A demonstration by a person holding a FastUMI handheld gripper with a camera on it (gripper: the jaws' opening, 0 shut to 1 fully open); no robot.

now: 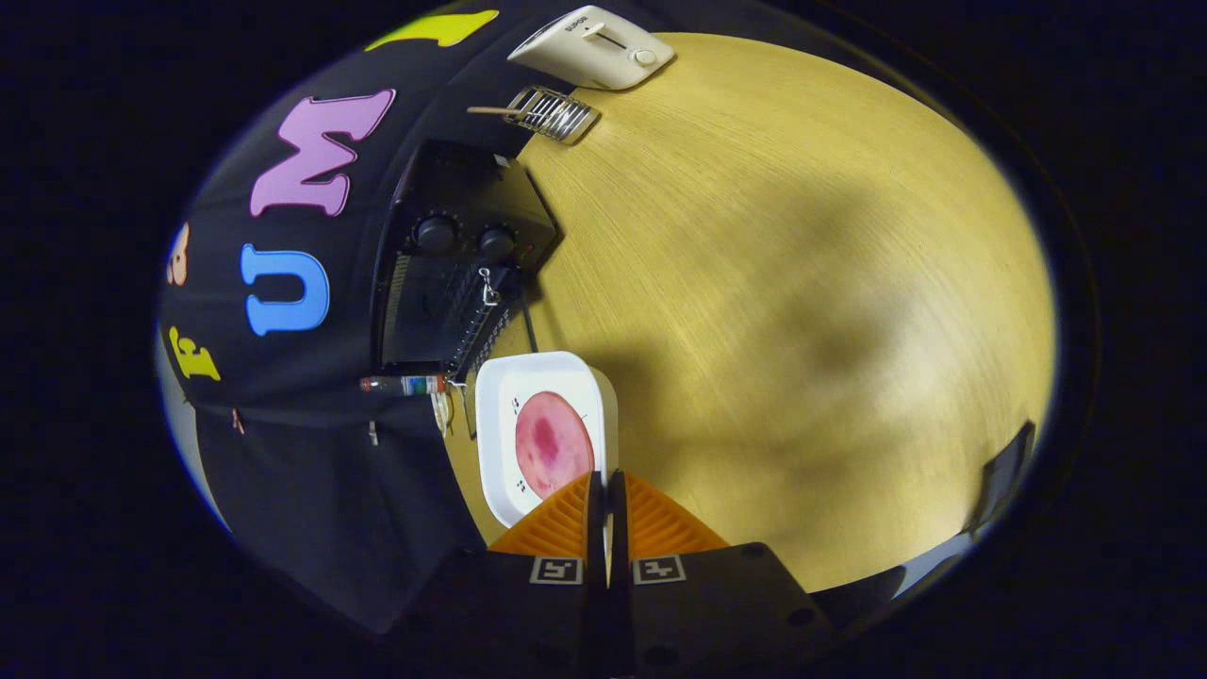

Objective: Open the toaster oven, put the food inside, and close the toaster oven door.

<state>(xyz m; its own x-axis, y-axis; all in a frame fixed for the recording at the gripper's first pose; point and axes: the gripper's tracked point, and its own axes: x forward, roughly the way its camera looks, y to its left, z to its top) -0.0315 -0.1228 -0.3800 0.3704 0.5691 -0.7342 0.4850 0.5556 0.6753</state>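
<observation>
A white square plate (498,396) with a round pink slice of food (553,443) lies on the wooden table (801,283), just ahead of my fingers. My gripper (606,479) sits over the plate's near rim with both fingers pressed together on it; a thin white strip of rim shows between them. Beyond the plate, against the booth wall, stands the black toaster oven (453,273) with two knobs. A wire rack shows at its front, and I cannot tell whether its door is open.
A white pop-up toaster (594,47) and a small wire grill with a wooden handle (552,113) lie farther along the wall. A thin tube (405,385) lies between oven and plate. The oven's cord (530,325) trails onto the table.
</observation>
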